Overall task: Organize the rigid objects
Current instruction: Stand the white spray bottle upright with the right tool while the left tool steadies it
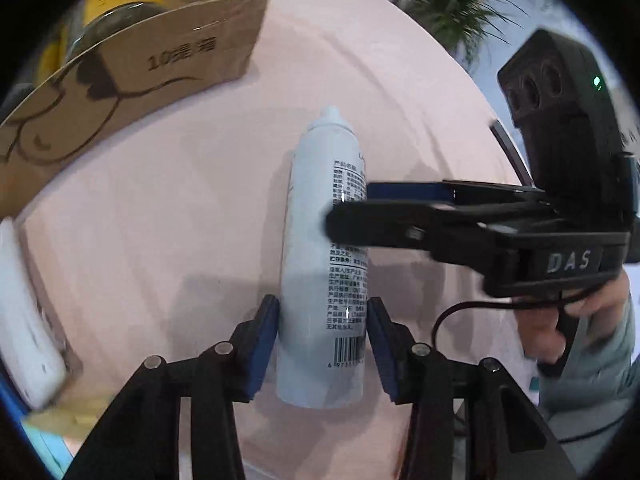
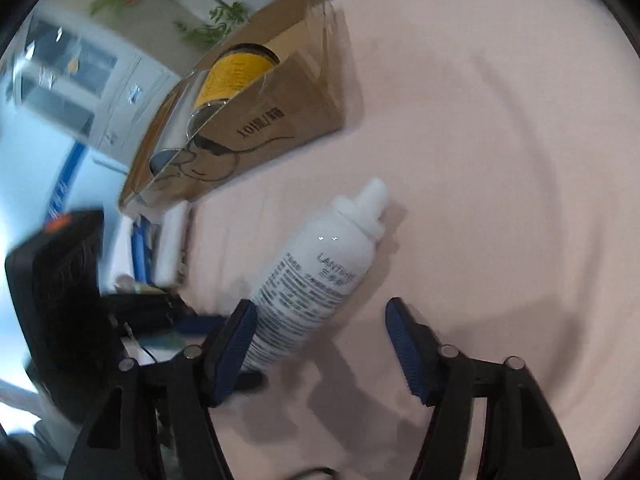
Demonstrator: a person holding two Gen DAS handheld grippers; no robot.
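Observation:
A white spray bottle point(image 1: 320, 264) point(image 2: 320, 264) lies on its side on the pink tablecloth point(image 1: 168, 216), nozzle pointing away from me. My left gripper point(image 1: 323, 303) straddles the bottle's lower end, and both blue pads touch its sides. My right gripper point(image 1: 352, 206) reaches in from the right across the bottle's middle. In the right wrist view that right gripper point(image 2: 320, 308) stands open: the bottle's base lies against the left pad, and the right pad is well clear of it. A hand holds its handle at the right edge.
An open cardboard box point(image 1: 160, 68) point(image 2: 280, 120) stands at the back left, with a yellow-labelled jar point(image 1: 120, 4) point(image 2: 236, 68) inside. A white oblong object point(image 1: 24, 320) point(image 2: 172, 240) lies by the table's left edge. A green plant point(image 1: 452, 0) stands beyond the table.

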